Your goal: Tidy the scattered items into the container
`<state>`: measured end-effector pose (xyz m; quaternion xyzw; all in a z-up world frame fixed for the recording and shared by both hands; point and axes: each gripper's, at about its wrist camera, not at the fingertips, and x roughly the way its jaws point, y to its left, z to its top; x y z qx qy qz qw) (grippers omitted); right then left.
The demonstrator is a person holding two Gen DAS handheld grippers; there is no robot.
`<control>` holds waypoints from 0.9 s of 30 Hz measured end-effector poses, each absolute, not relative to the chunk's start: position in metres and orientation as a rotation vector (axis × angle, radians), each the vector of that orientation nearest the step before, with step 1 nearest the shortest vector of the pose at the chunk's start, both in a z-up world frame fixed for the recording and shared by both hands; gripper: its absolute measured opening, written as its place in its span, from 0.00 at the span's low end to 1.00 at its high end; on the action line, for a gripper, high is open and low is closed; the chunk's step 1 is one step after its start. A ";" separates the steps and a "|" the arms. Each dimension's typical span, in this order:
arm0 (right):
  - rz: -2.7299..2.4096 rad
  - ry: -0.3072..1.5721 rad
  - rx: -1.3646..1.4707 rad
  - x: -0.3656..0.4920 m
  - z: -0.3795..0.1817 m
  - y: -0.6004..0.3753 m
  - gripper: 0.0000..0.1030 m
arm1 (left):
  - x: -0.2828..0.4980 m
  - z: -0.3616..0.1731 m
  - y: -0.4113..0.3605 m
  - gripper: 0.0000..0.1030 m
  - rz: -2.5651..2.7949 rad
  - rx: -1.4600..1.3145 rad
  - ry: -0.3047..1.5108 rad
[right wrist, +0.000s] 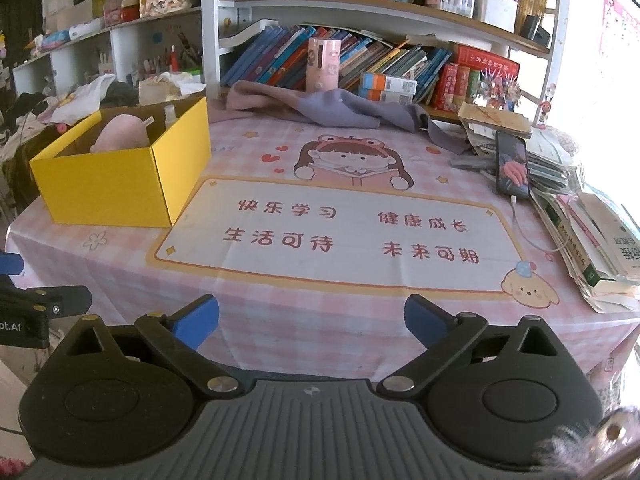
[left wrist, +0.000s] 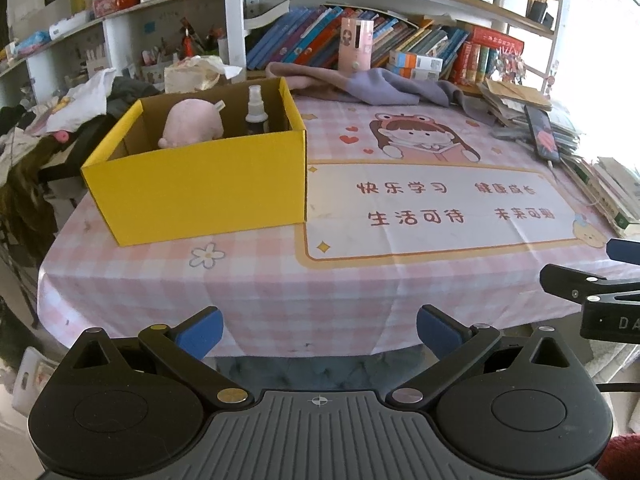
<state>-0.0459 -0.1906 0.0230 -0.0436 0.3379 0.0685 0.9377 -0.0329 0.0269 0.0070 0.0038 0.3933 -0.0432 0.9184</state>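
A yellow cardboard box [left wrist: 200,192] stands on the left of the pink checked tablecloth [left wrist: 280,280]; it also shows in the right wrist view [right wrist: 108,188]. Inside it lie a pink plush toy [left wrist: 192,122] and a small spray bottle [left wrist: 256,112], both also seen in the right wrist view, the toy [right wrist: 120,132] beside the bottle [right wrist: 170,114]. My left gripper [left wrist: 320,332] is open and empty, held off the table's near edge. My right gripper [right wrist: 312,322] is open and empty, also at the near edge.
A purple-grey cloth [right wrist: 320,108] lies at the back of the table by a pink cylinder [right wrist: 323,64]. A phone [right wrist: 512,164] on a cable rests on stacked books [right wrist: 592,232] at the right. Bookshelves [right wrist: 360,60] stand behind. Clothes [left wrist: 80,108] pile up left of the box.
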 end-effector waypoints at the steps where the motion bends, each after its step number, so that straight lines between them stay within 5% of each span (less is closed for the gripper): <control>1: 0.141 0.691 -0.089 -0.046 0.023 -0.191 0.98 | -0.033 0.007 0.027 1.00 -0.090 0.007 0.810; 27: 0.150 0.701 -0.087 -0.044 0.021 -0.192 1.00 | -0.035 0.010 0.023 1.00 -0.093 0.021 0.807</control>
